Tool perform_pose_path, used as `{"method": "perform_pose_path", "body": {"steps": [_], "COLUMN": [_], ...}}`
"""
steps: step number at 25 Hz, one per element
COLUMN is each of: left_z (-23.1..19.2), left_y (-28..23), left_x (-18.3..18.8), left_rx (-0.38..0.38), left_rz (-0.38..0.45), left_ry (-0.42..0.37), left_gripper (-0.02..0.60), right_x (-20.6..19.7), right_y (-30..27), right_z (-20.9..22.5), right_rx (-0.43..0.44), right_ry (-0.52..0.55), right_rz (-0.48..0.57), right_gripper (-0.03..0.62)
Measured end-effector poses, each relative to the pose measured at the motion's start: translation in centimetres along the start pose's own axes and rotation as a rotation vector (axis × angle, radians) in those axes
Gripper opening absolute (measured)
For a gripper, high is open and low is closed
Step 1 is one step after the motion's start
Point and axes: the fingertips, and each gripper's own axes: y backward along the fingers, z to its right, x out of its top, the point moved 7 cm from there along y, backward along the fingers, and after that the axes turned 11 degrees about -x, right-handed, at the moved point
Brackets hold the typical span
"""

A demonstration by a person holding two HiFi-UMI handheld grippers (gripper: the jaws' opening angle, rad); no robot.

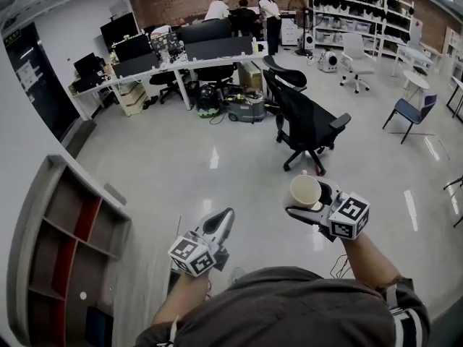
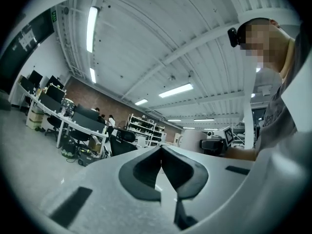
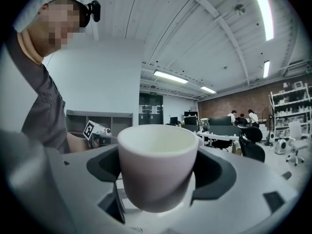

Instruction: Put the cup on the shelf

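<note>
The person stands on the shiny pale floor (image 1: 181, 150) of an open office, holding a gripper out in front with each hand. The right gripper (image 1: 315, 202) is clamped on a cream cup (image 1: 304, 191). Its dark pads press on both sides of the cup, and the jaws stand wide to take it. The cup is up in the air in front of the person's right side, with its open mouth turned up towards their head. From the right gripper's own camera the cup fills the space between the jaws, rim up, and looks empty inside.

The left gripper (image 1: 219, 226) holds nothing. Its two fingers are together, tips meeting, and they point forward and slightly up.

The grey shelf (image 1: 90, 190) stands low against the wall on the person's left, well apart from the cup. It is split into open compartments, and some of them have red panels. There is a small pale spot on one board, but I can't make out what it is from here.

A black office chair (image 1: 307, 125) stands just ahead of the cup hand. Beyond it a long white desk (image 1: 181, 65) carries dark monitors, and a few people (image 1: 246, 9) are gathered by the brick wall at the back.
</note>
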Motion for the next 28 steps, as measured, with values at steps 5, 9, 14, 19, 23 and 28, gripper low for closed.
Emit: {"method": "perform_pose_path", "body": {"steps": [5,9,14,19,23,28], "left_z": [-11.5,-18.7,-23.8,-26.9,-27.7,-27.9], "left_y": [1.5,2.3,1.7,-0.1,-2.1,-5.4], "left_x": [5.7,8.4,9.9,10.7,11.4,11.5], "left_rx": [-0.055,-0.081,-0.097,-0.078,-0.048,0.047], "left_rz": [-0.039,-0.047,-0.049,-0.052,-0.045,-0.009], "left_ry": [-0.019,-0.029,-0.030,-0.034,-0.054,-0.042], "left_gripper": [0.005,0.005,0.005,0.005,0.005,0.005], "right_x": [3.2,5.0,5.3,5.2,5.8,6.7], "right_y": [-12.1,-19.2,-23.7,-25.8,-27.0,-27.4], "right_z": [0.1,0.7,2.4,5.3,8.3,12.7], "right_rx": [-0.023,-0.048,-0.067,-0.063,-0.030,0.058], "right_ry": [-0.015,0.018,0.010,-0.001,0.004,-0.006], "right_rz": [0.000,-0.003,-0.023,-0.037,-0.029,-0.029], "right_gripper": [0.419,0.419,0.419,0.419,0.419,0.419]}}
